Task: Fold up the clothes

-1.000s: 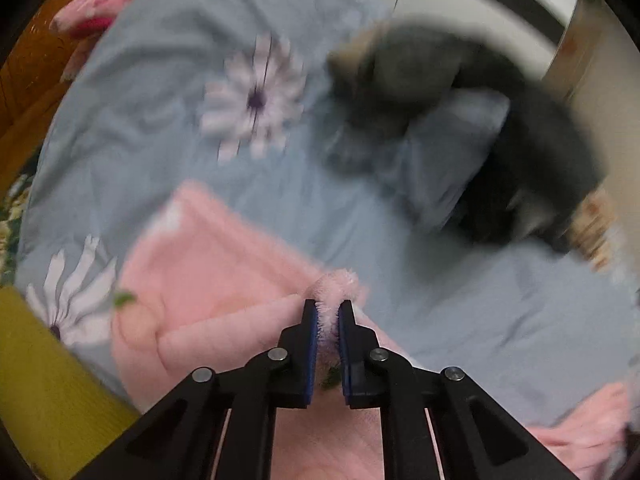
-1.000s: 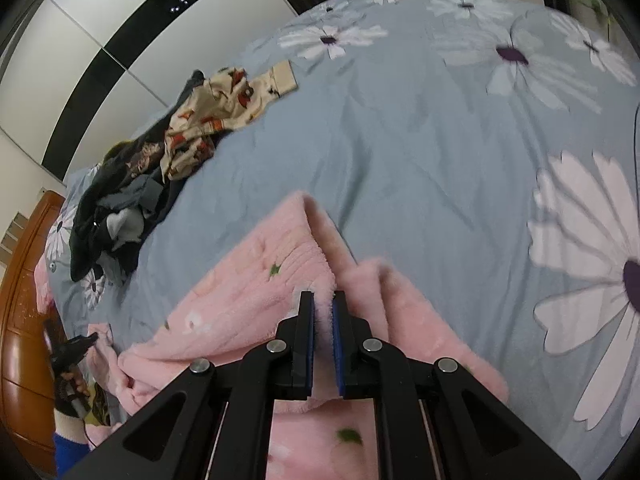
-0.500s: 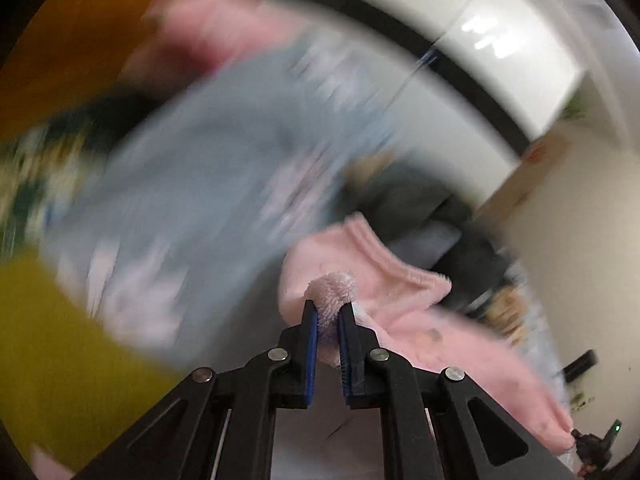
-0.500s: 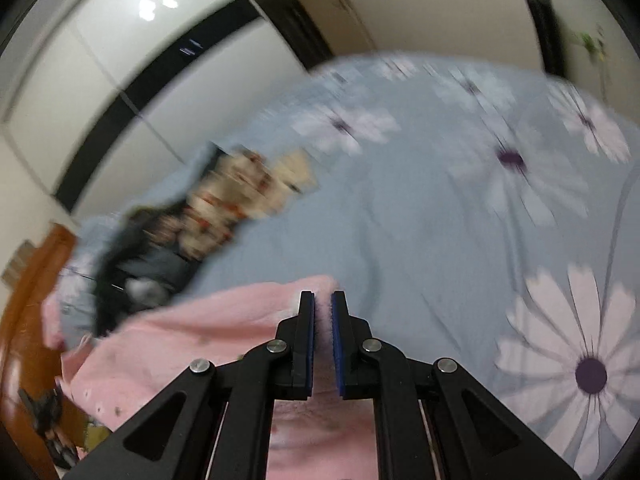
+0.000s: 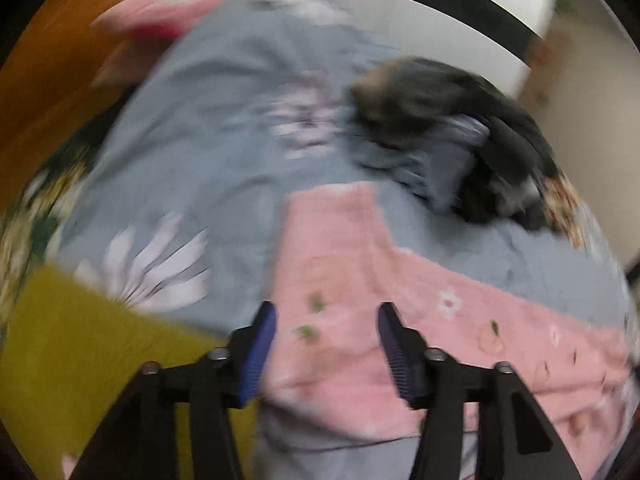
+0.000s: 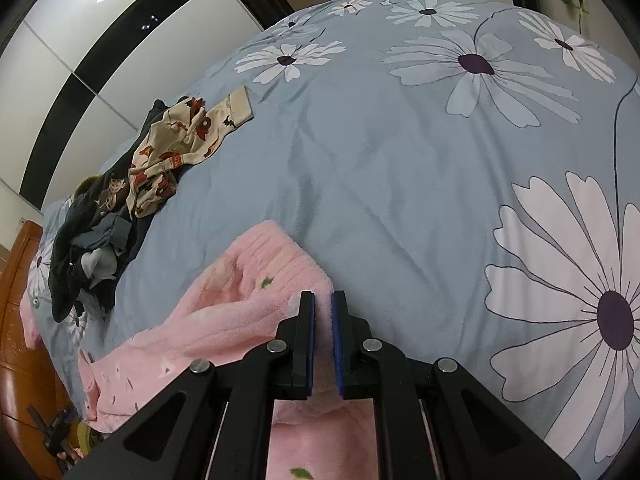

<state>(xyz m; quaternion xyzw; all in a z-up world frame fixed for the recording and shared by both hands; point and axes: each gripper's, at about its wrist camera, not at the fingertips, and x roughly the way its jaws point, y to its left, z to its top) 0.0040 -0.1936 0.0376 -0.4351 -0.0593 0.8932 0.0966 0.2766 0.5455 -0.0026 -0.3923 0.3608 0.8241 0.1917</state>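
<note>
Pink fleece garment spread on the flowered bed, one gripper letting go and the other clamped on it.

Closest to me, the left gripper [image 5: 326, 344] has its jaws opening, blue pads wide apart with the pink garment [image 5: 360, 304] lying under the gap and neither pad pressing on it; the view there is blurred. The right gripper [image 6: 323, 332] is pinched tight on a fold of the same pink garment [image 6: 224, 312], right at its ribbed cuff. The garment stretches along the near edge of the bed, flat on the blue-grey duvet [image 6: 400, 160] with its big white daisies. Farther off, toward the bed's far left edge, sits a heap of dark clothes [image 6: 92, 248] with a cream printed top [image 6: 176, 152] draped over it, well apart from the pink piece. Beyond the bed stands a white wardrobe [image 6: 80, 40] with a black stripe.
</note>
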